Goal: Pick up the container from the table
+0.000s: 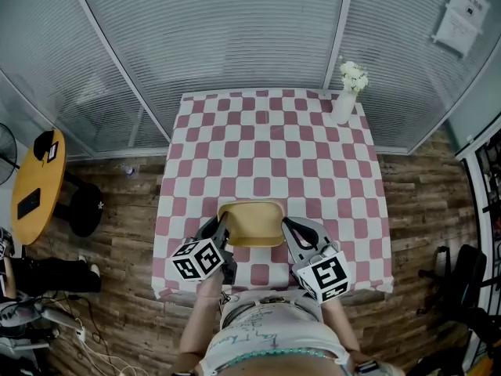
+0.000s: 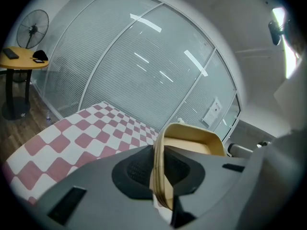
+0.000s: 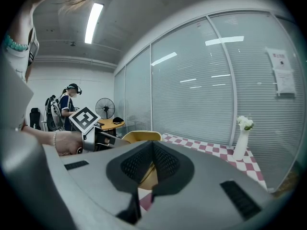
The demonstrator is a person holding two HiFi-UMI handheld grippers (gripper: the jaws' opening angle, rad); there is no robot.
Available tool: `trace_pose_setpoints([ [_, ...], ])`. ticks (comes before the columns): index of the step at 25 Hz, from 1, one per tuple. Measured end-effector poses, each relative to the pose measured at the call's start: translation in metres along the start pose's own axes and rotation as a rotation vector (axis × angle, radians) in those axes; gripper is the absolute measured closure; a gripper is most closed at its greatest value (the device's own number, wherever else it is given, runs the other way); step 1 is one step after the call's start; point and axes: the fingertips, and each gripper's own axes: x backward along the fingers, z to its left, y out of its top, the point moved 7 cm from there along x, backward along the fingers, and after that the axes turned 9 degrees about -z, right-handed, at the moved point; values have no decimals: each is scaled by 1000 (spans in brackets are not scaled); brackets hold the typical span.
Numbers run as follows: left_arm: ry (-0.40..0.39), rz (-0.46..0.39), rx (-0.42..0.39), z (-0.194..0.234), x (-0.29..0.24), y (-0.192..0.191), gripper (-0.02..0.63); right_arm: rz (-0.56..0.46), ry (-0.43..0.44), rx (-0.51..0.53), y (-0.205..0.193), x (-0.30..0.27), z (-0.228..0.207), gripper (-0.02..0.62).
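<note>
Probably light and stiff, the yellow container [image 1: 250,222] is pinched by its rim: left gripper [image 1: 221,229] at nine o'clock, right gripper [image 1: 288,228] at three.

Room layout: glazed enclosure around one cloth-covered table.
Glass partition walls [image 1: 235,37] with closed horizontal blinds and pale mullions bound the far side and both flanks; two paper notices [image 1: 462,18] are fixed to the right-hand panel. The floor [image 1: 117,210] is dark wood plank. The table [image 1: 266,139] carries a red-and-white chequered cloth, and a white vase [image 1: 343,106] of white flowers stands at its far right corner. A round yellow side table [image 1: 39,186] stands to its left, with a pedestal fan [image 2: 32,28] near it. A ceiling strip light [image 3: 93,20] is lit.
</note>
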Motion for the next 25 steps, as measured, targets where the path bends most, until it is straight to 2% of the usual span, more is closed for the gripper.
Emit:
trace_pose_setpoints([
  [25, -5, -1, 5, -2, 5, -2, 566, -12, 14, 7, 7, 1, 5, 603],
])
